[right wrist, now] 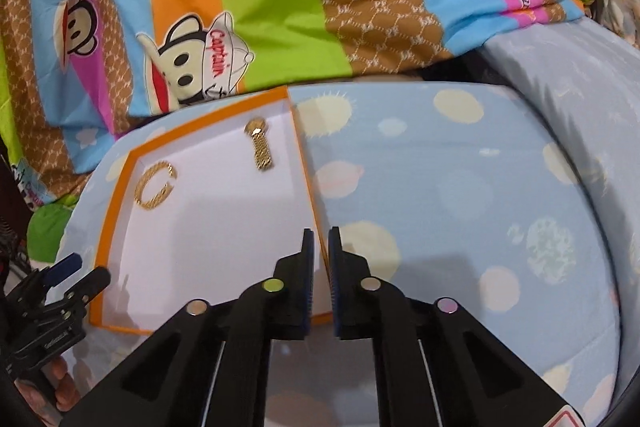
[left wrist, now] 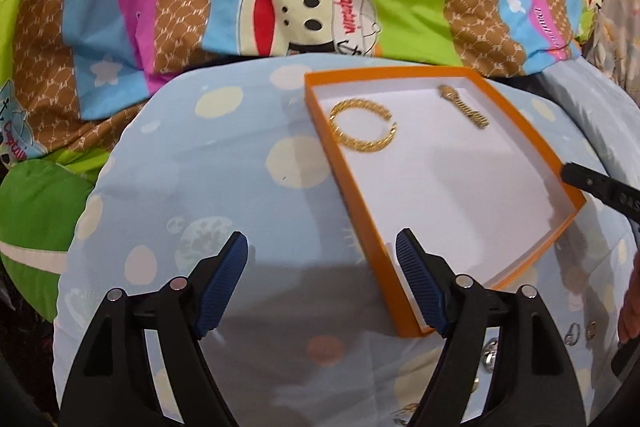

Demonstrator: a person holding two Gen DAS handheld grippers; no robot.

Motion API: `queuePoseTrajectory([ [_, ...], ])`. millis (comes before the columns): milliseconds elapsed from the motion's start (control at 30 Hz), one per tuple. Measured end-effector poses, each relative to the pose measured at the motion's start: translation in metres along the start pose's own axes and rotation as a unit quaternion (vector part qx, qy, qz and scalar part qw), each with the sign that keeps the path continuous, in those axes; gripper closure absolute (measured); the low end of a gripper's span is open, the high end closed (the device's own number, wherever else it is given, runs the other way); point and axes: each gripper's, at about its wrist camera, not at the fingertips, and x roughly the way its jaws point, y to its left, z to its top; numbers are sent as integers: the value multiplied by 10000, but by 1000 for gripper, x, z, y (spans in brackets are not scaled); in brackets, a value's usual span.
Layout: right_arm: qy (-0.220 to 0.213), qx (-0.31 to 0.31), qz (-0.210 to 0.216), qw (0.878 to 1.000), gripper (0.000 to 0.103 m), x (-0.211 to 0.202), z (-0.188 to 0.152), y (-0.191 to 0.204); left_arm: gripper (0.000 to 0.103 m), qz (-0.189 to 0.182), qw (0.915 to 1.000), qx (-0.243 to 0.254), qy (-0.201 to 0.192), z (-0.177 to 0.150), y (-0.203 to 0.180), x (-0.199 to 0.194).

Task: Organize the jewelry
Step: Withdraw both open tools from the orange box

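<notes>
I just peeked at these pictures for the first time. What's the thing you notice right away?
The orange box with its white inside stands out first, sitting on the pale blue spotted cover. Inside it, at the far end, lie a gold bangle and a gold watch, apart from each other. Behind it all is a bright striped cartoon monkey blanket.

Left tongs gape wide and empty, tilted downward; right tongs are pinched together.

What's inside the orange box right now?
The orange box holds two gold pieces on its white floor: an open bangle and a watch, lying apart. The near corner is covered by the left gripper.
</notes>
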Motion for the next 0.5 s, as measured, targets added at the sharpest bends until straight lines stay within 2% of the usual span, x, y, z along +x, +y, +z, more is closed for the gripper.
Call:
queuePoseTrajectory([
  [100, 68, 82, 122, 9999, 99, -4, -17, 5, 29, 125, 9999, -107, 42, -2, 14, 5],
  [200, -19, 38, 22, 10000, 98, -12, -30, 13, 29, 83, 9996, -242, 104, -1, 26, 9],
  [367, -121, 110, 39, 9999, 98, -23, -25, 13, 29, 98, 9995, -279, 146, -1, 28, 13],
  [433, -349, 122, 44, 9993, 94, -41, -27, 13, 29, 61, 9994, -330, 104, -2, 30, 7],
  [500, -586, 68, -1, 9983, 86, -64, -32, 15, 29, 54, 9995, -321, -15, -2, 31, -7],
])
